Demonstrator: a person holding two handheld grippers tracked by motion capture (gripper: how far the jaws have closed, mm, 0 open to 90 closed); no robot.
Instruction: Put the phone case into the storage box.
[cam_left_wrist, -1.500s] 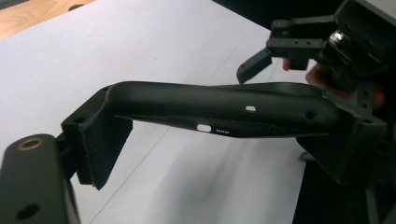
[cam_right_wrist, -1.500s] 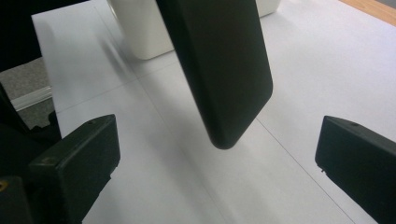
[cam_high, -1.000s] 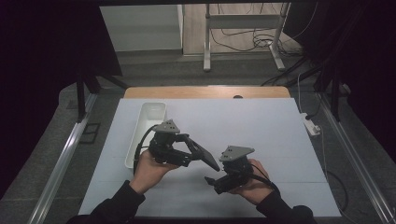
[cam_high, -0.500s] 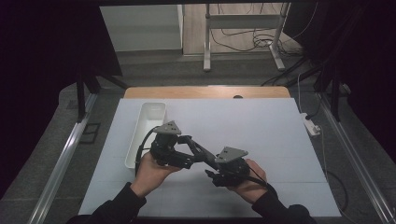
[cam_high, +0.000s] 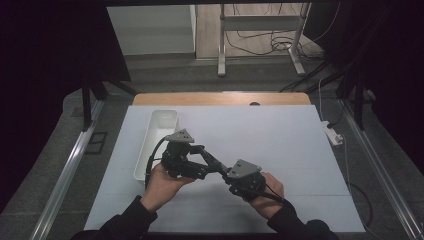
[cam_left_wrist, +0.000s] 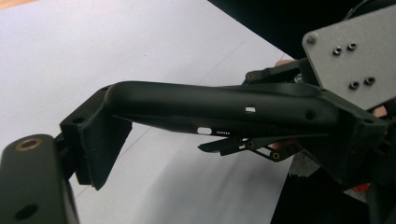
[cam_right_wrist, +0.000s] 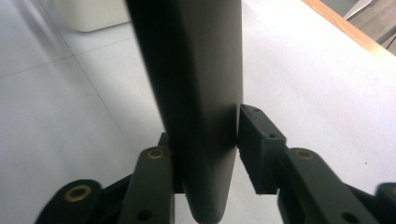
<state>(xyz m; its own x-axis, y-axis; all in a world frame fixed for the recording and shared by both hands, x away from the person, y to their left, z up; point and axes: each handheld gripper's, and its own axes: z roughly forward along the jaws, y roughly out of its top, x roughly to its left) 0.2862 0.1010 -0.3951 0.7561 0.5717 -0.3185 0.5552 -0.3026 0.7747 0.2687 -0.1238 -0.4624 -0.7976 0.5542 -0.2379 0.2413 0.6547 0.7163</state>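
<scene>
A long black remote (cam_high: 212, 161) hangs level above the white table sheet (cam_high: 280, 140), bridging my two grippers. My left gripper (cam_high: 197, 155), held in the hand at centre left, is shut on the remote's left end; one of its pads (cam_left_wrist: 98, 149) lies against that end of the remote (cam_left_wrist: 210, 107). My right gripper (cam_high: 227, 175) sits at the other end. Its jaws have just been closing, and the remote (cam_right_wrist: 196, 93) stands between them with the right pad (cam_right_wrist: 254, 135) against its edge. The other pad is hidden behind the remote.
A white oblong tray (cam_high: 159, 135) stands at the left of the sheet, just beyond the left hand. A power strip (cam_high: 332, 135) lies off the table's right edge. The wooden table edge (cam_high: 220, 98) runs along the far side.
The right gripper's jaws have gone from wide apart to closed around the remote's free end. Both hands have stayed about where they were.
</scene>
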